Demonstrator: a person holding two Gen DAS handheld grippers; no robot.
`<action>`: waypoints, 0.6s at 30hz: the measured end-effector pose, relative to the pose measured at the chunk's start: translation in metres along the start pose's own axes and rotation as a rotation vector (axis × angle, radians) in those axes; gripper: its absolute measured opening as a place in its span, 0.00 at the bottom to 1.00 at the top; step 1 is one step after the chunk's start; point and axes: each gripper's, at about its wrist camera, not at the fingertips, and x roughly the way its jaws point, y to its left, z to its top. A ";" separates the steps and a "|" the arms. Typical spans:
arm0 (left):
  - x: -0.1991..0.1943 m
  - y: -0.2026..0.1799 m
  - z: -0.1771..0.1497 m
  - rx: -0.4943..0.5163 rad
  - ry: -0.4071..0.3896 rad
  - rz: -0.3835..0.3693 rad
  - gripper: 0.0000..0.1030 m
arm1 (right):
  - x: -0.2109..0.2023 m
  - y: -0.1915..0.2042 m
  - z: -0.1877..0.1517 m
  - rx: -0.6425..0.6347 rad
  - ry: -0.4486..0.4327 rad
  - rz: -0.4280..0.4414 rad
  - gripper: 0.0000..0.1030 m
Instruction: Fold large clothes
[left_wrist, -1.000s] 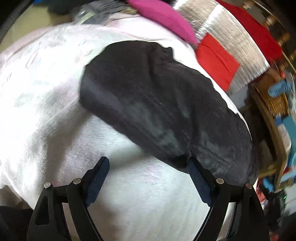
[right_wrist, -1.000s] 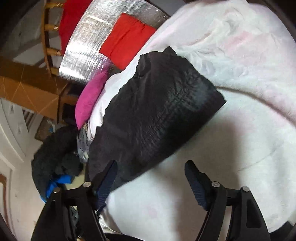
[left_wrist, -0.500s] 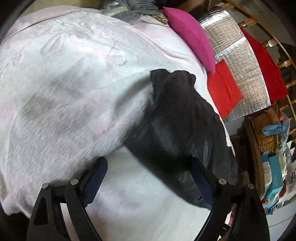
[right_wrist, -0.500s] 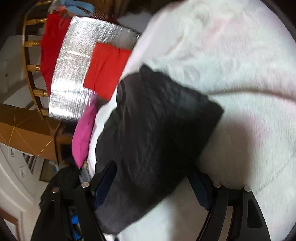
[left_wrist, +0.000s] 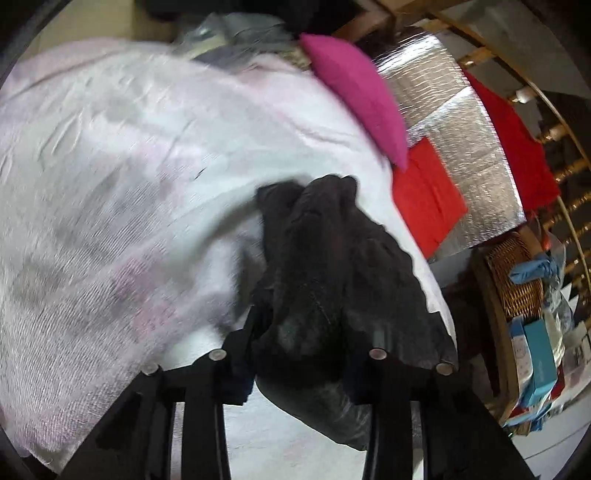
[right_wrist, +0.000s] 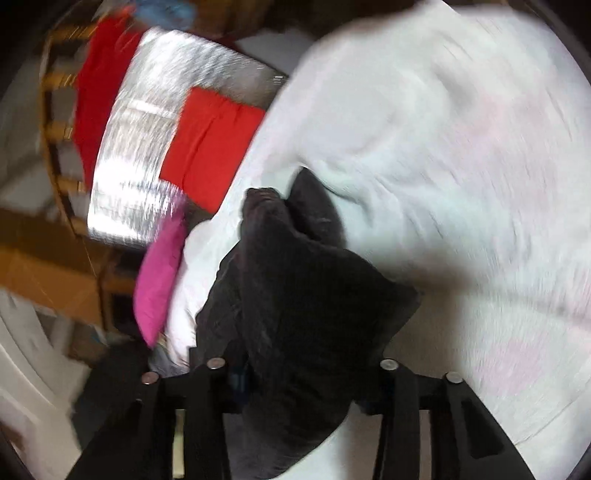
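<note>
A black garment (left_wrist: 332, 258) lies bunched on the white and pink bedcover (left_wrist: 110, 184). In the left wrist view its near end is gathered between the fingers of my left gripper (left_wrist: 303, 343), whose jaws are closing and pinch the cloth. In the right wrist view the same black garment (right_wrist: 306, 295) rises in a crumpled fold from my right gripper (right_wrist: 303, 376). Those jaws are also closing, with the fabric pressed between them. The fingertips of both grippers are mostly buried in the cloth. The right view is blurred by motion.
A magenta pillow (left_wrist: 358, 96) and a red cushion (left_wrist: 424, 195) lean on a silver foil sheet (left_wrist: 454, 122) at the bed's far edge. A wicker basket (left_wrist: 517, 280) and boxes stand beyond it. Grey clothes (left_wrist: 236, 33) are heaped at the bed's far end.
Both grippers went from wide open around the flat garment to narrowed on its edges. The garment has bunched up and lifted off the bedcover, and both views have swung across the bed.
</note>
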 end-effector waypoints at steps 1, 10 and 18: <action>-0.004 0.000 -0.001 0.012 -0.008 0.001 0.35 | -0.001 0.007 0.001 -0.036 -0.006 -0.020 0.39; 0.009 0.008 -0.008 0.046 0.038 0.109 0.44 | 0.021 -0.013 0.003 -0.064 0.041 -0.129 0.39; -0.014 0.005 -0.021 0.090 -0.041 0.223 0.63 | 0.002 -0.033 0.009 0.071 0.078 -0.028 0.60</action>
